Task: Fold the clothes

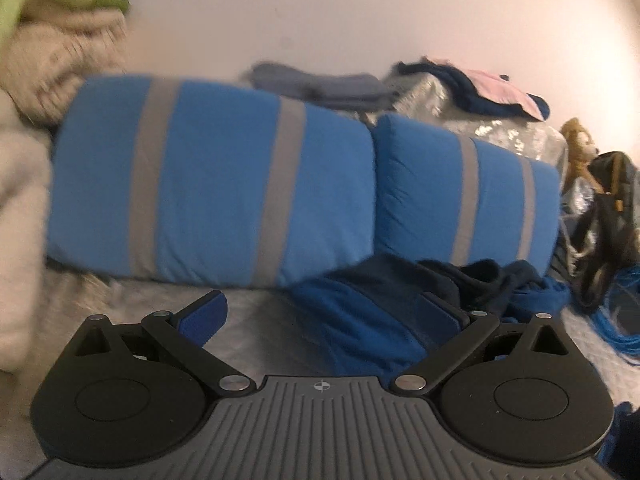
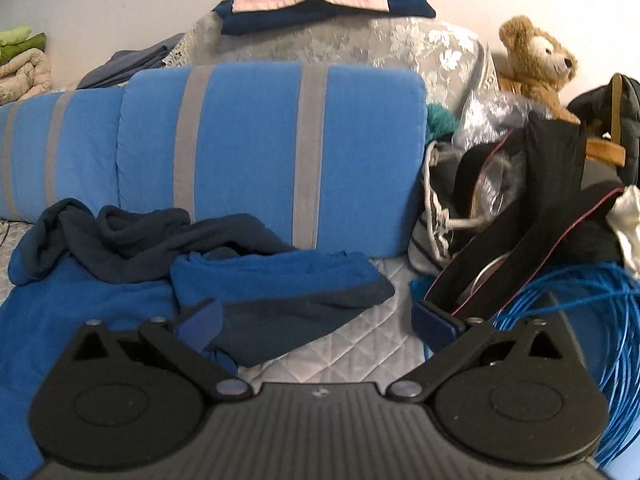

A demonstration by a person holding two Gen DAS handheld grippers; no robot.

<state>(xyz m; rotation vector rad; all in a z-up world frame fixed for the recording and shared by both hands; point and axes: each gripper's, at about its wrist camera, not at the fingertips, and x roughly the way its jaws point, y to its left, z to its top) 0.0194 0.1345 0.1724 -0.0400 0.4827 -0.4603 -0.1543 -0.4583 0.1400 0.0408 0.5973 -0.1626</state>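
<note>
L gripper and R gripper: jaws apart, empty. Blue garment lies crumpled on quilt below striped pillows; its left part is cut off. L view blurred.

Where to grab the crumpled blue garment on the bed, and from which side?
Take the blue garment at its dark hem band, the nearest flat edge, coming from the front with the open right gripper. Elsewhere it is bunched.
</note>
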